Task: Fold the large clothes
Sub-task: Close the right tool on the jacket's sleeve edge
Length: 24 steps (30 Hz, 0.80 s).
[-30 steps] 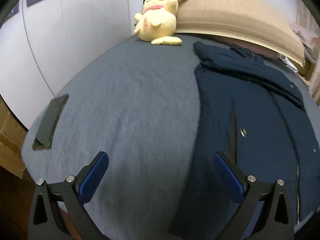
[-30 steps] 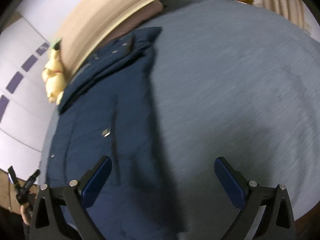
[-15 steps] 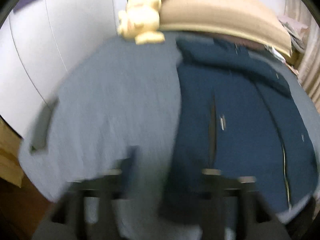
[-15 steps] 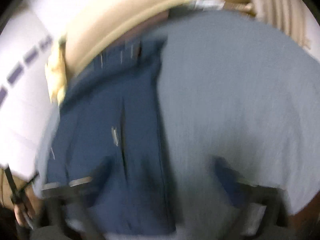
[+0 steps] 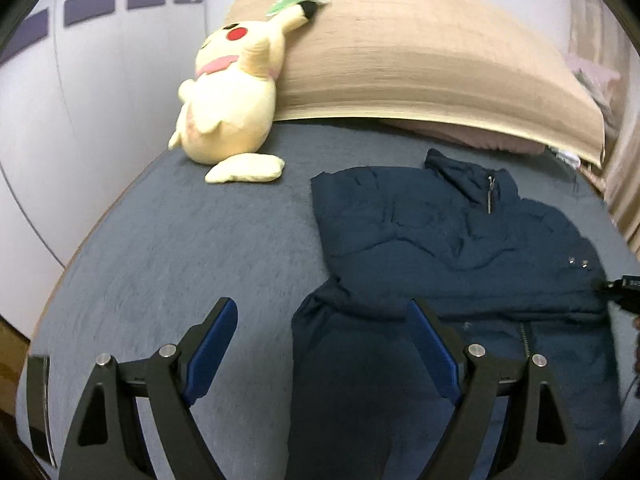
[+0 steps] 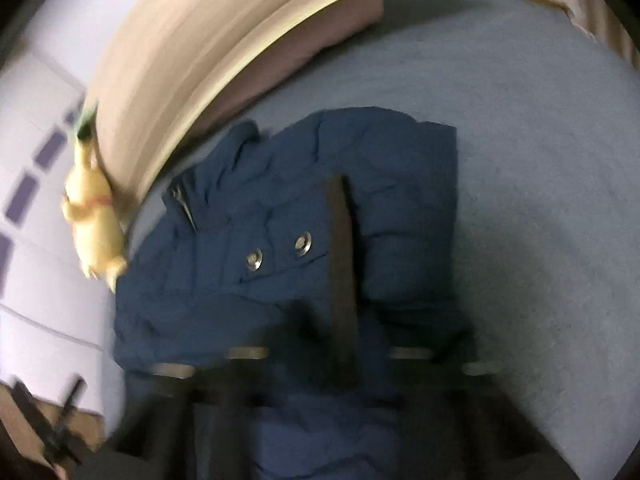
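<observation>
— How's the left gripper set?
— Jaws spread wide, both blue pads bare, nothing between them.
— And the right gripper?
— Smeared by motion blur in its own camera; only dark finger shapes low in view. Whether its jaws are apart or closed can't be told.

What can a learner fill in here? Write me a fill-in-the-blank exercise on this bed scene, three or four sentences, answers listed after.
1. The jacket lying on the bed is dark ____ in color.
2. The yellow plush toy leans against the tan ____.
3. In the left wrist view, the left tool has its jaws ____.
4. The right wrist view shows ____ metal snaps on the jacket.

Missing words: blue; headboard; open; two
</observation>
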Each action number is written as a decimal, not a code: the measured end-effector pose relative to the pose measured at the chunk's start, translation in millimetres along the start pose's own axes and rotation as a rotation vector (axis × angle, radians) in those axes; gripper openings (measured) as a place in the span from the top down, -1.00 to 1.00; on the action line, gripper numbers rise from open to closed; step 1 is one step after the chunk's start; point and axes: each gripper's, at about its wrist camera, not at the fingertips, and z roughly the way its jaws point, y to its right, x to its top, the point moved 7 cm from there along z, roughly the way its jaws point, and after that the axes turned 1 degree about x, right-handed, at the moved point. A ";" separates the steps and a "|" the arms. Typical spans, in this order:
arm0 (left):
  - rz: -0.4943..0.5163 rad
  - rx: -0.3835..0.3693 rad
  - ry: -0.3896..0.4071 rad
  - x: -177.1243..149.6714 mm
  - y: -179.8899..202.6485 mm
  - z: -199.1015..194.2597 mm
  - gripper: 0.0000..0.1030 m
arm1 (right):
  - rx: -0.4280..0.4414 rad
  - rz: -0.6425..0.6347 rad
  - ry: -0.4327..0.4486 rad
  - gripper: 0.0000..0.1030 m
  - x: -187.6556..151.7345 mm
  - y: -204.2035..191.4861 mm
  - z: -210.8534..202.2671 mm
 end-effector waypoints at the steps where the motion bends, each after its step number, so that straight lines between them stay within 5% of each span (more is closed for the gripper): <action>1: 0.007 -0.002 0.006 -6.1 -6.3 -3.0 -0.68 | -0.017 -0.043 -0.003 0.67 -0.5 -6.3 -1.7; 4: -0.001 -0.012 0.017 -9.5 -7.0 -8.4 -0.68 | -0.099 -0.111 0.061 0.53 11.2 -17.3 -14.1; 5: -0.007 -0.015 0.022 -11.5 -9.8 -11.3 -0.68 | -0.094 -0.097 0.090 -0.15 12.0 -16.5 -23.3; 6: -0.011 -0.015 0.029 -12.8 -11.5 -12.4 -0.68 | -0.073 -0.066 0.123 -0.54 13.0 -16.8 -31.3; 7: -0.011 -0.007 0.028 -12.4 -12.6 -10.6 -0.68 | -0.041 -0.051 0.148 -0.70 10.0 -4.2 -47.8; 10: -0.037 -0.005 0.012 -12.4 -14.5 -3.2 -0.68 | -0.030 -0.113 0.106 -0.70 0.9 -12.0 -35.9; 12: -0.054 -0.012 0.004 -13.1 -14.0 -1.7 -0.68 | -0.073 -0.116 0.029 -0.48 -1.8 -5.9 -5.3; 13: -0.050 -0.013 0.001 -13.6 -13.2 -1.9 -0.68 | -0.085 -0.088 -0.024 0.38 -5.4 1.3 11.5; 14: -0.041 -0.011 0.000 -14.3 -12.8 -3.0 -0.68 | -0.047 -0.065 -0.045 0.71 -5.9 1.1 16.1; 21: -0.033 0.038 0.069 3.9 -21.2 -9.4 -0.68 | -0.099 -0.236 0.182 0.84 36.2 -37.3 -68.8; 24: -0.037 0.041 0.072 10.1 -14.4 -4.1 -0.68 | -0.149 -0.240 0.168 0.84 43.5 -28.3 -57.2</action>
